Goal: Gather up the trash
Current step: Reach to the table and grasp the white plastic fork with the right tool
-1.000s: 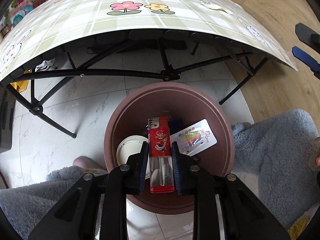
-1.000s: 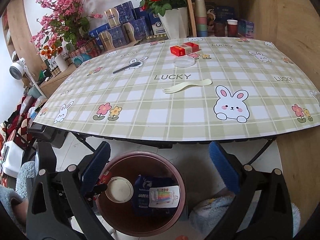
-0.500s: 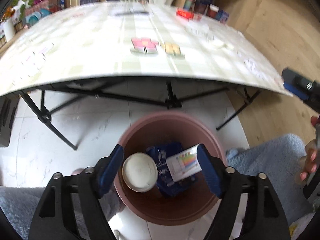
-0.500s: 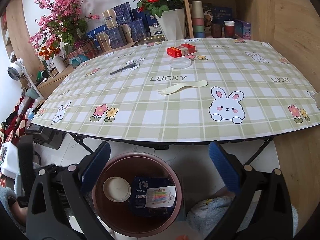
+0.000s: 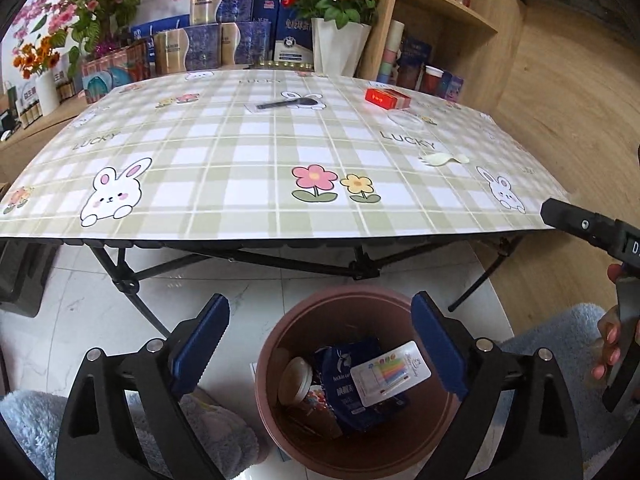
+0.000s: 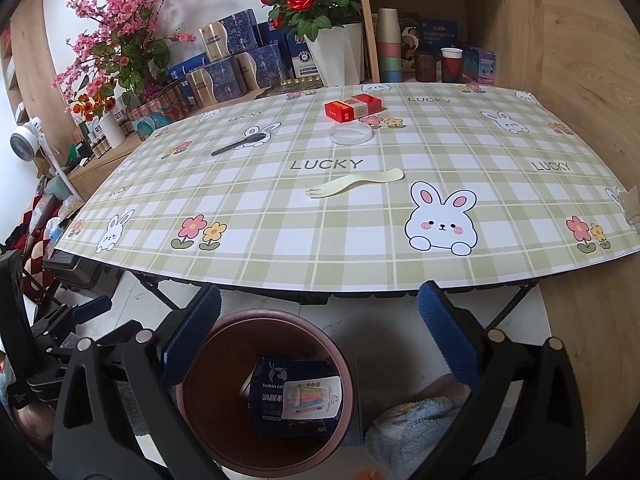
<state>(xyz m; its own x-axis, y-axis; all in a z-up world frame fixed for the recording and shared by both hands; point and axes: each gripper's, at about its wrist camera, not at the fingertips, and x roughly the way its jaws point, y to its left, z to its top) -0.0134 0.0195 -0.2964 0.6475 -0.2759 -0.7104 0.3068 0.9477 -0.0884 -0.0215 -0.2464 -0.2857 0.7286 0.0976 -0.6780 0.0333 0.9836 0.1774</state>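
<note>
A brown-pink bin (image 5: 400, 440) stands on the floor under the table's front edge. In it lie a white lid (image 5: 295, 376), a blue coffee pouch (image 5: 344, 384), a rainbow-printed card (image 5: 392, 372) and a red lighter (image 5: 316, 394), mostly hidden. My left gripper (image 5: 318, 312) hangs above the bin, its jaws opening wide with nothing between them. My right gripper (image 6: 319, 300) is open and empty over the same bin (image 6: 256, 314). On the table lie a red box (image 6: 352, 107), a clear round lid (image 6: 351, 134), a pale fork (image 6: 352, 182) and a black spoon (image 6: 240, 144).
The folding table (image 6: 500, 264) has a checked rabbit cloth and black legs. Boxes, cups and flower vases crowd its far side by wooden shelves. Fluffy slippers (image 5: 216, 432) flank the bin. A hand (image 5: 608, 344) holds the right tool at the left view's edge.
The left gripper let go of the red lighter, which dropped into the bin. Its jaws spread wide, and it rose and tilted up toward the tabletop. The right gripper kept still.
</note>
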